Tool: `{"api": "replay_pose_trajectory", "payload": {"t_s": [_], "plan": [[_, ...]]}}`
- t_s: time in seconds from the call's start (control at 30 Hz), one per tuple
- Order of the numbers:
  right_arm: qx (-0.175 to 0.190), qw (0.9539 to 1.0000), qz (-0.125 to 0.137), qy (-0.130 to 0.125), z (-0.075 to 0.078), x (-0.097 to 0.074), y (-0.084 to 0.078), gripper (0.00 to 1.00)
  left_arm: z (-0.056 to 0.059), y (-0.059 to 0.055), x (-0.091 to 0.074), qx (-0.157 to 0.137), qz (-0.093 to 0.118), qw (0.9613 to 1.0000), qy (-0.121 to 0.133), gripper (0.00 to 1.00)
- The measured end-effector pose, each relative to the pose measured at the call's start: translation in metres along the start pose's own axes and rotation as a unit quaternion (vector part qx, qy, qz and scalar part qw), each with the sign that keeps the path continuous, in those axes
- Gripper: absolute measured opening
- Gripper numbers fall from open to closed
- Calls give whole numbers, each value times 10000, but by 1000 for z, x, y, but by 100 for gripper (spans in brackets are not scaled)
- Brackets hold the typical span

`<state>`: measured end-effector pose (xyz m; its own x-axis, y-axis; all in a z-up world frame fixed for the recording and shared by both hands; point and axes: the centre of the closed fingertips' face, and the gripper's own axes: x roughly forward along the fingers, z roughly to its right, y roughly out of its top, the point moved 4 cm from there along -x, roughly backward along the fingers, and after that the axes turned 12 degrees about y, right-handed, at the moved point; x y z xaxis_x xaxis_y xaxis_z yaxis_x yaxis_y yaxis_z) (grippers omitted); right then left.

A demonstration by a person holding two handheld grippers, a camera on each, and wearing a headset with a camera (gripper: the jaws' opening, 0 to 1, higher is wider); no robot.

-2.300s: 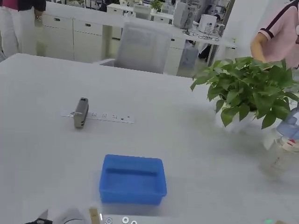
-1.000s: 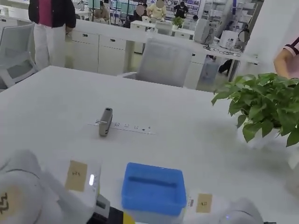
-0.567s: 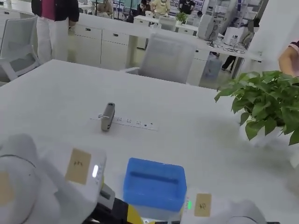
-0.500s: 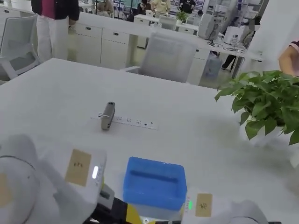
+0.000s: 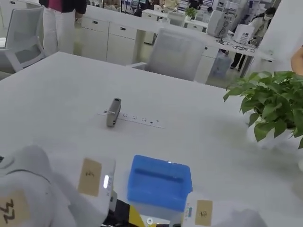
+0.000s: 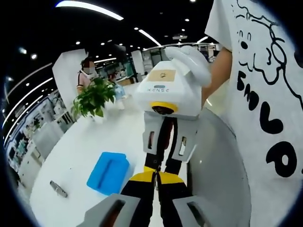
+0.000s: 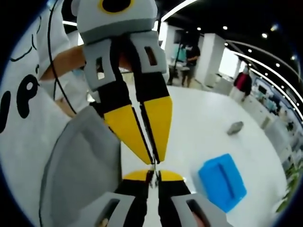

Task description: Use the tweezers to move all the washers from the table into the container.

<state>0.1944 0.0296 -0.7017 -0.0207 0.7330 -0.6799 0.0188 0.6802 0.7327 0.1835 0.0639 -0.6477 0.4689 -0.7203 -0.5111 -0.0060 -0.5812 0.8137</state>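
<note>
Near bench going unseen

In the head view, the bodies of the left gripper [image 6: 156, 176] and right gripper [image 7: 152, 176] are covering the near strip of the table [image 5: 57, 94] and the front wall of the blue container [image 5: 161, 177]; the plant [image 5: 272, 101] is running off the right edge; anything between the gripper tips is reading too small to tell.

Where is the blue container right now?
Head view, bottom centre: the blue container sits on the white table, nearer than the power strip, left of the plant.

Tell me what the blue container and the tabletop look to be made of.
The container is likely moulded plastic: it has a uniform saturated blue colour, rounded corners and rim, and a soft sheen. The tabletop is probably laminate or coated board: it is flat, even white and matte, with no grain. Its core cannot be told.
</note>
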Motion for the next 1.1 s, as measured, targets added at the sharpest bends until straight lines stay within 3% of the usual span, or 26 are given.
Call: {"api": "replay_pose_trajectory", "payload": {"t_s": [0.03, 0.1, 0.17, 0.2, 0.23, 0.27, 0.3, 0.37, 0.4, 0.47, 0.5, 0.53, 0.57, 0.6, 0.63, 0.73, 0.8, 0.87, 0.97, 1.1], "plan": [[13, 10000, 33, -11, 1, 0, 0, 2, 0, -1, 0, -91, 32, 9999, 51, 0], [149, 9999, 76, -13, 5, 0, -1, 2, -9, -4, -1, -470, 84, 9969, 618, 7], [281, 9996, 86, -60, 10, 1, -5, 2, -14, -12, -4, -988, 203, 9897, 1014, 20], [367, 9992, 112, -122, 13, 2, -7, 2, -20, -20, -7, -1444, 230, 9784, 1459, 23], [523, 9983, 182, -197, 18, 2, -9, 2, -23, -24, -8, -1548, 224, 9745, 1607, 26], [656, 9972, 249, -240, 21, 1, -10, 2, -26, -35, -12, -1795, 176, 9637, 1967, 32], [758, 9962, 311, -281, 25, 1, -11, 2, -31, -49, -17, -1954, 118, 9502, 2425, 39], [973, 9935, 445, -393, 34, 1, -14, 2, -32, -69, -23, -2107, -14, 9348, 2860, 51], [1072, 9922, 461, -443, 39, 1, -16, 3, -32, -85, -28, -2274, -204, 9236, 3079, 54], [1171, 9901, 533, -559, 48, 2, -18, 3, -35, -105, -34, -2442, -476, 9047, 3460, 66], [1245, 9887, 613, -570, 51, 3, -18, 3, -36, -111, -36, -2463, -545, 8998, 3560, 70], [1373, 9864, 687, -591, 55, 4, -18, 3, -39, -117, -39, -2489, -583, 8907, 3759, 72], [1414, 9856, 710, -591, 58, 5, -19, 3, -40, -120, -40, -2497, -619, 8855, 3868, 74], [1452, 9850, 708, -600, 61, 6, -21, 3, -41, -122, -40, -2495, -633, 8827, 3931, 76], [1481, 9844, 717, -628, 66, 9, -22, 3, -43, -123, -40, -2570, -573, 8737, 4091, 78], [1548, 9826, 775, -674, 77, 14, -22, 3, -46, -122, -37, -2798, -299, 8561, 4334, 85], [1567, 9817, 768, -759, 85, 20, -23, 3, -47, -123, -38, -2735, -337, 8522, 4448, 87], [1621, 9808, 778, -759, 89, 25, -24, 3, -52, -126, -47, -2513, -357, 8431, 4741, 86], [1753, 9777, 863, -774, 93, 33, -27, 3, -51, -134, -47, -2973, -311, 8341, 4636, 86], [1912, 9739, 936, -790, 99, 44, -32, 4, -51, -143, -45, -2984, -563, 8337, 4613, 85]]}}
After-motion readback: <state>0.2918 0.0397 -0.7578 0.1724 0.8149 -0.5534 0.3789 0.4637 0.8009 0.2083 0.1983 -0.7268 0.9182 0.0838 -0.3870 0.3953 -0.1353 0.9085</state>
